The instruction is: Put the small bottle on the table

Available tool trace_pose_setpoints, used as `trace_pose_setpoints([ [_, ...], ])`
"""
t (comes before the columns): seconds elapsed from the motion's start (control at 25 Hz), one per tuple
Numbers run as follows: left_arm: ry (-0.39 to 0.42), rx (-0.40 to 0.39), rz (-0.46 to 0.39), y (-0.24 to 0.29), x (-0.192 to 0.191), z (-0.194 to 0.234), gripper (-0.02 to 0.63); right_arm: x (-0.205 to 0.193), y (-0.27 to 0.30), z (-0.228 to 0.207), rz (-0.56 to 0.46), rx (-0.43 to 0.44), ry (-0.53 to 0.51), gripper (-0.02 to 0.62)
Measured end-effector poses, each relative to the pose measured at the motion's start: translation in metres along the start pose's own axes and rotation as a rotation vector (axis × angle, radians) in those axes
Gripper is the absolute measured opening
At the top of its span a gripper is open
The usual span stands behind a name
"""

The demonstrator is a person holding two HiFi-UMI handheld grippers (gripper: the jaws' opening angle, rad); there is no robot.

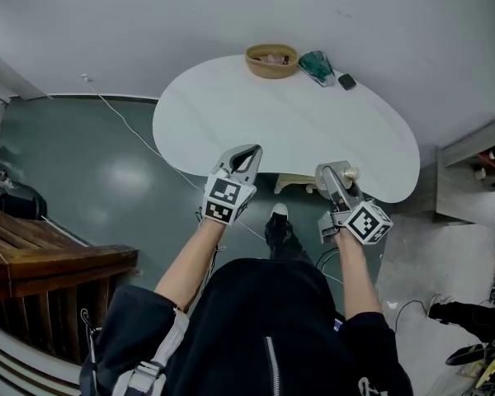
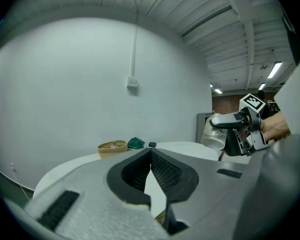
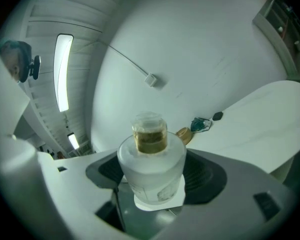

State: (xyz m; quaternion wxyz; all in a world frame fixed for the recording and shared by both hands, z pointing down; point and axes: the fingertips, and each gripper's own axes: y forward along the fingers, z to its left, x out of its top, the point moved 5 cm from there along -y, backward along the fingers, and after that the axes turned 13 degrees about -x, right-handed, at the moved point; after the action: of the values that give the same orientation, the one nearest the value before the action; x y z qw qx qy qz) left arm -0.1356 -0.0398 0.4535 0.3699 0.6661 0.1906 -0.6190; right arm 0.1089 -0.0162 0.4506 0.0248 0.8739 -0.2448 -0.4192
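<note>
The right tongs [image 1: 332,173] clamp the small bottle [image 3: 151,166] and hold it at the near edge of the table [image 1: 297,114], about 5 o'clock. The left tongs [image 1: 249,151] hover near 7 o'clock, jaws pressed together on nothing. A basket [image 1: 271,59] sits at 12 o'clock.

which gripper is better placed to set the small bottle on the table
Right. The right gripper is shut on the small bottle, by the near edge of the table. The left gripper is shut and holds nothing.
</note>
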Motion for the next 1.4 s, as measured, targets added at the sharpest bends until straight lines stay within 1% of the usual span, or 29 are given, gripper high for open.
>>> trace_pose_setpoints([
  [0.2,-0.009,0.024,0.006,0.059,0.016,0.049,0.000,0.040,0.071,-0.023,0.017,0.014,0.001,0.334],
  [0.4,-0.002,0.034,0.013,0.117,0.036,0.092,0.000,0.081,0.130,-0.047,0.010,0.017,-0.011,0.334],
  [0.64,-0.008,0.036,0.022,0.159,0.049,0.122,0.000,0.112,0.178,-0.058,0.023,0.025,-0.034,0.334],
  [0.88,-0.012,0.005,0.030,0.182,0.052,0.137,0.000,0.117,0.193,-0.065,0.020,0.005,-0.028,0.334],
  [1.16,-0.002,-0.034,0.020,0.194,0.057,0.145,0.000,0.118,0.188,-0.076,-0.009,-0.069,-0.017,0.334],
  [1.4,-0.041,-0.095,0.069,0.215,0.032,0.144,0.000,0.102,0.181,-0.099,0.005,-0.164,-0.031,0.334],
])
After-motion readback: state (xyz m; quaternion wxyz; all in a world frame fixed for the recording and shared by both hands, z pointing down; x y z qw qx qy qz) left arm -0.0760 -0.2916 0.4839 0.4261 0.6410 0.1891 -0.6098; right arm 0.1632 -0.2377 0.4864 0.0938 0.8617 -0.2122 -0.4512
